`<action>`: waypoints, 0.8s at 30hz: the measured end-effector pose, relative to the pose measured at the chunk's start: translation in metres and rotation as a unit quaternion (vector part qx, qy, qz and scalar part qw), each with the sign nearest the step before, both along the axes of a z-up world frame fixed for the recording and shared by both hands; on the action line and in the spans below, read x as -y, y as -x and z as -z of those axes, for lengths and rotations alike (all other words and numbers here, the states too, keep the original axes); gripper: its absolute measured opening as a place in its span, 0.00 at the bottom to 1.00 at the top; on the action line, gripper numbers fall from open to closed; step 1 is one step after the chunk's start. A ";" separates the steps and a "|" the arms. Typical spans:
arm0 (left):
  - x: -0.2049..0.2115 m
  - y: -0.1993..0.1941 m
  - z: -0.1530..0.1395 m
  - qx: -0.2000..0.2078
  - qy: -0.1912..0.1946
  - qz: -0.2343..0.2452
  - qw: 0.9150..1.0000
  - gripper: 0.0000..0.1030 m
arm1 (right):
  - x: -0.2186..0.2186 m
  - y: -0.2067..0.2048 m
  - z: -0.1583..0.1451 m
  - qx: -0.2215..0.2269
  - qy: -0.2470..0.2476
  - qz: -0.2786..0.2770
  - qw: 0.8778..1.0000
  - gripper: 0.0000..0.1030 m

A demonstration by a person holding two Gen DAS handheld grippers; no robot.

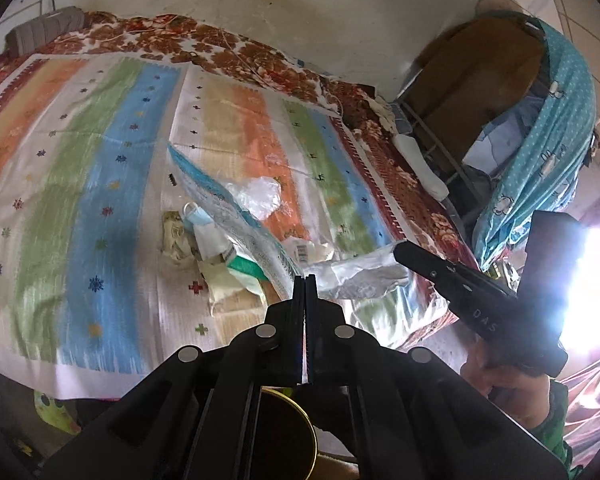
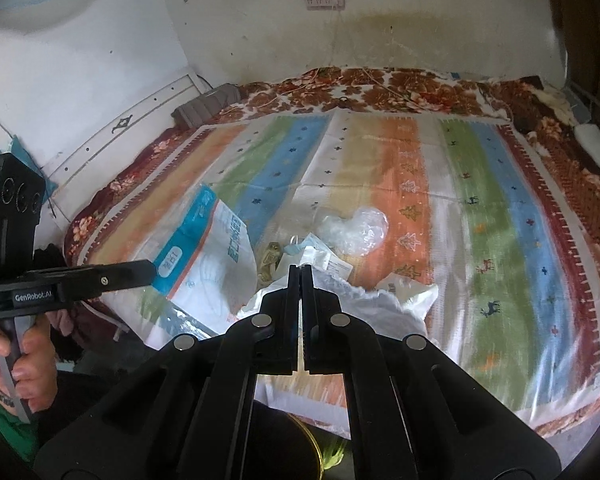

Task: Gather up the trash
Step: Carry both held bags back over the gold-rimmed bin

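Bed, striped mat (image 2: 500,208), trash heap near its front edge.

- Left gripper (image 1: 305,278): jaws pressed together on the edge of the large printed plastic bag (image 2: 204,256), held at 9 o'clock of the heap. Risk: thin film slides out of the pinch, bag mouth collapses.
- Loose trash at 12 o'clock of both grippers: crumpled paper (image 2: 270,260), blue face mask (image 1: 198,216), clear plastic wad (image 2: 356,228). Risk: light pieces scatter or drop off the bed.
- Right gripper (image 2: 300,268): jaws closed on the white wrapper (image 2: 364,300). Risk: the wrapper tears or snags on transfer, missing the bag.
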State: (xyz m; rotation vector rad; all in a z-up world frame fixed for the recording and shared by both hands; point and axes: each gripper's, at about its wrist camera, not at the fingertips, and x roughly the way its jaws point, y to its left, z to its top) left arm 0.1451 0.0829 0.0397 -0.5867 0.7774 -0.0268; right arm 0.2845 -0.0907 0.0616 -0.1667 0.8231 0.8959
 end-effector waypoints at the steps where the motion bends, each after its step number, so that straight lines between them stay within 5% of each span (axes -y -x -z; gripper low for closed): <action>1: 0.003 0.003 -0.002 0.003 -0.004 0.002 1.000 0.00 | 0.001 0.003 -0.001 0.003 0.001 0.000 1.000 0.00; 24: 0.031 0.094 0.026 -0.015 -0.018 0.037 0.999 0.00 | 0.019 0.097 0.022 0.019 0.028 -0.021 0.999 0.00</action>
